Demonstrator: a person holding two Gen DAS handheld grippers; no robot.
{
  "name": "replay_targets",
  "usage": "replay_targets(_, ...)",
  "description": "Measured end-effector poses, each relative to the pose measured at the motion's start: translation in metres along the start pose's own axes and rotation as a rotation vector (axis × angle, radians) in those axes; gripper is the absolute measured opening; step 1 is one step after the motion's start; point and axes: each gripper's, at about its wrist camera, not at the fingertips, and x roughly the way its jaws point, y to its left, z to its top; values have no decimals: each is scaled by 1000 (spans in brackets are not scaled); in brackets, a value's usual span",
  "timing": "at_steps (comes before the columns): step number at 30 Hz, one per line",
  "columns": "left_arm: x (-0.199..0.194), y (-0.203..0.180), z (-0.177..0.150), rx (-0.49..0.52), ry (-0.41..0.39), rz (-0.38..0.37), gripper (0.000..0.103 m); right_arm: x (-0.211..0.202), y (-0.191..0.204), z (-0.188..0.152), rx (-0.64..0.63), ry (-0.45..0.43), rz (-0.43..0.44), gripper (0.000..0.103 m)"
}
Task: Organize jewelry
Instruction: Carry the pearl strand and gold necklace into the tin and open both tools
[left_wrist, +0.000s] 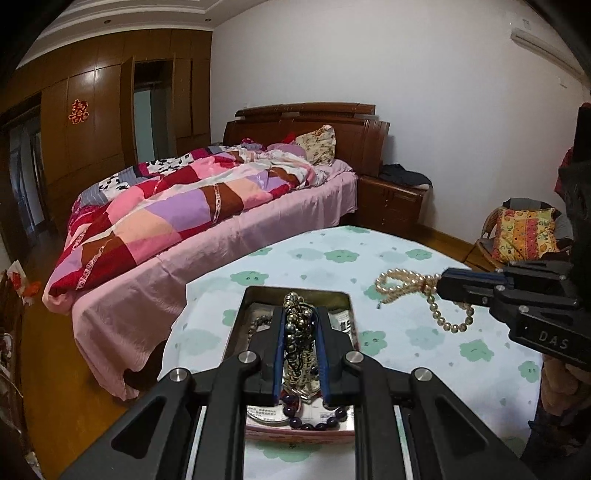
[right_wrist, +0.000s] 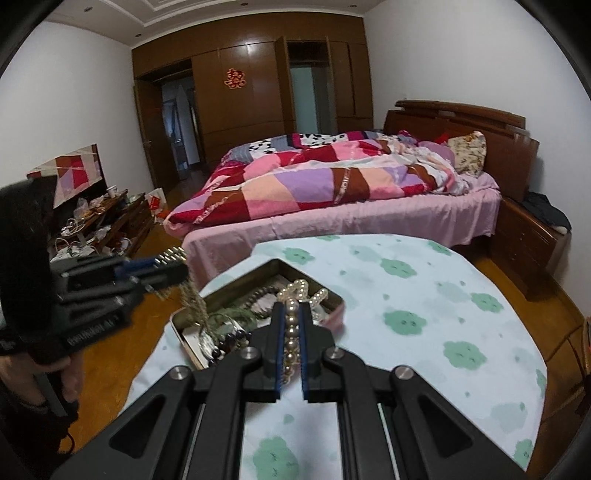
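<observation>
Pearl strand (right_wrist: 291, 332) pinched in R tongs (right_wrist: 291, 314), L tongs (left_wrist: 300, 325) clamp metallic beads (left_wrist: 297, 332), tin (left_wrist: 258, 295) contents half-hidden.

Much of the jewelry sits behind gripper bodies or blurs out

From the left wrist view, the left gripper (left_wrist: 300, 332) covers the middle of the tin box (left_wrist: 258, 295), so what lies under its fingers cannot be made out, and the printed label at the near end of the tin is too small to read. The dark bead string (left_wrist: 299, 328) runs down behind the pads, its lower end lost among purple beads. The right gripper (left_wrist: 443, 286) is cut off by the picture's right edge, and the pearl strand (left_wrist: 402, 282) vanishes between its fingers. In the right wrist view the other gripper and its dangling beads are smeared. The clutter on the low cabinet (right_wrist: 110, 218) is too small to tell.
</observation>
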Motion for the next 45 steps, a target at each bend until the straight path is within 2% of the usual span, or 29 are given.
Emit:
replay_targets(13,24,21,-11,-24,57,35,14,35,42,8,-83,25,36,9)
replay_targets(35,56,33,-30,-57,141,28,15,84,47,-8,-54,102,27,9)
replay_targets(45,75,33,-43,-58,193,33,15,105,45,-28,-36,181,21,9)
